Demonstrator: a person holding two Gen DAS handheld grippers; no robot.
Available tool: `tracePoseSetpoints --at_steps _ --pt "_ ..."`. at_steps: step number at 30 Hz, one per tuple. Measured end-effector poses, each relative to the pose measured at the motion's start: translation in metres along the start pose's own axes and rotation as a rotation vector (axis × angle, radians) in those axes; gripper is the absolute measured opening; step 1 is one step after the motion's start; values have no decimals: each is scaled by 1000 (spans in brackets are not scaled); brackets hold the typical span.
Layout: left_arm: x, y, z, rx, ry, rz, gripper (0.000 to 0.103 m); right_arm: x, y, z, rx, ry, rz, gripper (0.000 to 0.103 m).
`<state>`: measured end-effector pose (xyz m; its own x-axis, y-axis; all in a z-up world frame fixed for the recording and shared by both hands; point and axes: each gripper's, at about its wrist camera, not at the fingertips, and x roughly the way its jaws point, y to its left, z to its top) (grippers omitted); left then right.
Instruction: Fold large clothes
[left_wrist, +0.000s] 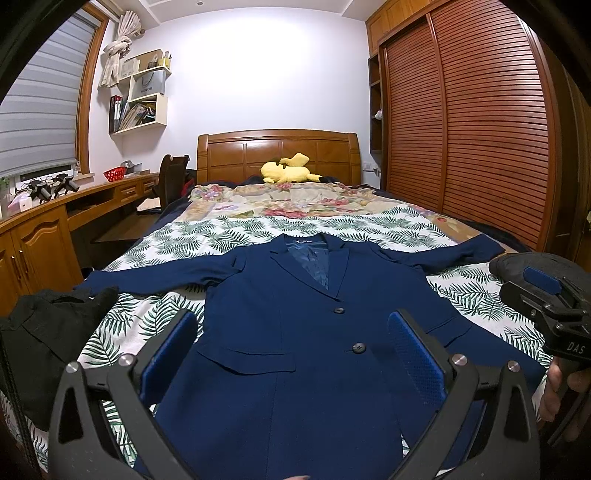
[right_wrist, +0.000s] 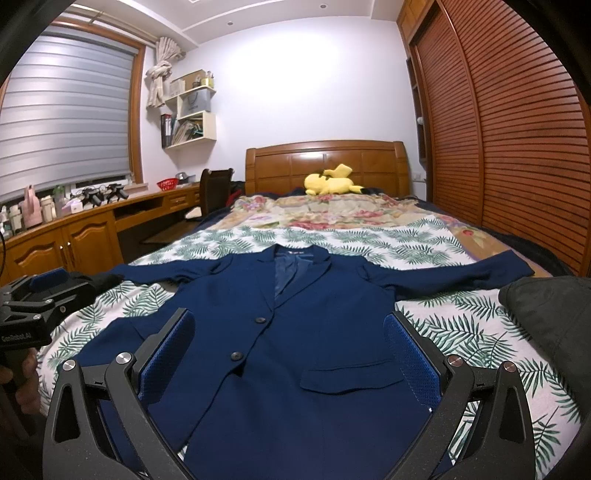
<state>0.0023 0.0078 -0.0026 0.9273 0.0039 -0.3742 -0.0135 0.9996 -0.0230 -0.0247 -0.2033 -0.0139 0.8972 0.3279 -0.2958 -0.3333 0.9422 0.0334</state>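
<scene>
Navy blazer (left_wrist: 295, 332) lies face-up and flat on the bed (left_wrist: 480, 306), on the palm-leaf sheet, collar at the far end, hem at the near edge. Both sleeves spread out wide to left & right, front closed w/ two dark buttons showing.

Left gripper (left_wrist: 291, 343) hangs above the lower front w/ jaws wide apart, holding nothing; the cloth shows between its blue pads (left_wrist: 417, 354). Right gripper (right_wrist: 288, 350) likewise spread and empty, over the near right half by the pocket flap. Neither looks to be touching the fabric, though hard to be sure from this angle.

Handling, my guess: soft woven cloth, but heavier than a shirt. Shoulders and lapels prob. have some structure, so they resist creasing; the lining looks smooth, could slide. Not fragile. Best holds prob. a sleeve cuff or a shoulder seam, pinching a thick edge rather than the flat middle, which gives the pads nothing to bite. Sleeves first, folding in across the chest, then hem up toward collar.

Dark garment (left_wrist: 40, 343) sits near left, just beside the left sleeve end; another dark item (right_wrist: 550, 317) near right. Keep both clear of the fold.
</scene>
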Motion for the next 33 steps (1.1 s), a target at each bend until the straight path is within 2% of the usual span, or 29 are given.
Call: tracePoseSetpoints --at_steps 21,33 --pt "1 1 4 7 6 5 103 1 -1 -1 1 3 5 103" --pt "-14 10 -5 5 46 24 103 13 20 -4 -27 55 111 103"
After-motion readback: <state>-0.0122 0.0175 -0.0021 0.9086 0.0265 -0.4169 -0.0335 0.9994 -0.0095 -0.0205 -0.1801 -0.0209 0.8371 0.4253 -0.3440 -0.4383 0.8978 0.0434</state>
